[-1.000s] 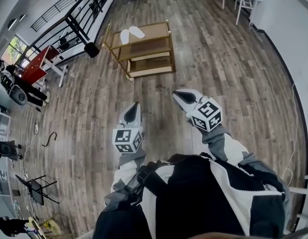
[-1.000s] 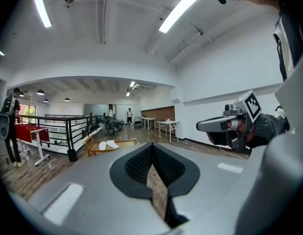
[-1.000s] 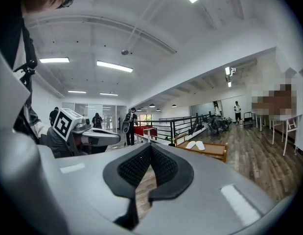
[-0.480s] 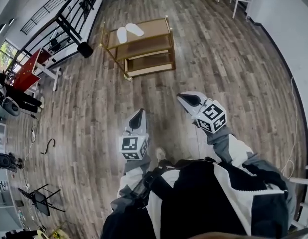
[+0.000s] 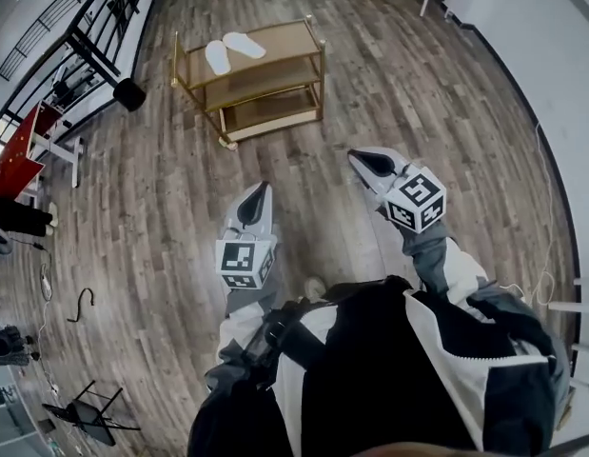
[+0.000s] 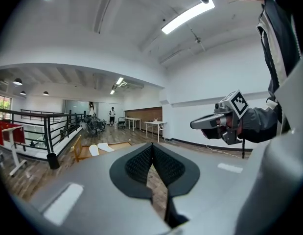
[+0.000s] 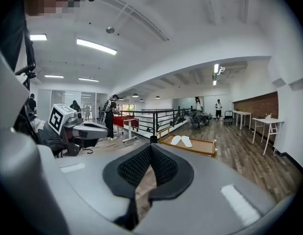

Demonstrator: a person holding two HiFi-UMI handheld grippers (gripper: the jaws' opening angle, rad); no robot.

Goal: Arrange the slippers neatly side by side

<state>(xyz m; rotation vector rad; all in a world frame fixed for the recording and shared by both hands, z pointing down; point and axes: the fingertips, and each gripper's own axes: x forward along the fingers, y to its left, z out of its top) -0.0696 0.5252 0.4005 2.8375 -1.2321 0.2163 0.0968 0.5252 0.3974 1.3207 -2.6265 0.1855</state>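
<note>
Two white slippers lie close together, splayed at an angle, on the top shelf of a gold three-tier cart far ahead on the wooden floor. The slippers show small in the right gripper view, and the slippers also appear far off in the left gripper view. My left gripper is held at waist height, shut and empty. My right gripper is beside it, also shut and empty. Both are well short of the cart.
A black railing runs behind the cart at the upper left. A red table stands at the far left, white tables by the wall at the right. A cable lies on the floor at the left. People stand in the distance.
The cart and slippers have shifted left and slightly up in the head view as the person walks and turns. Both grippers stay shut, held in front of the body.
</note>
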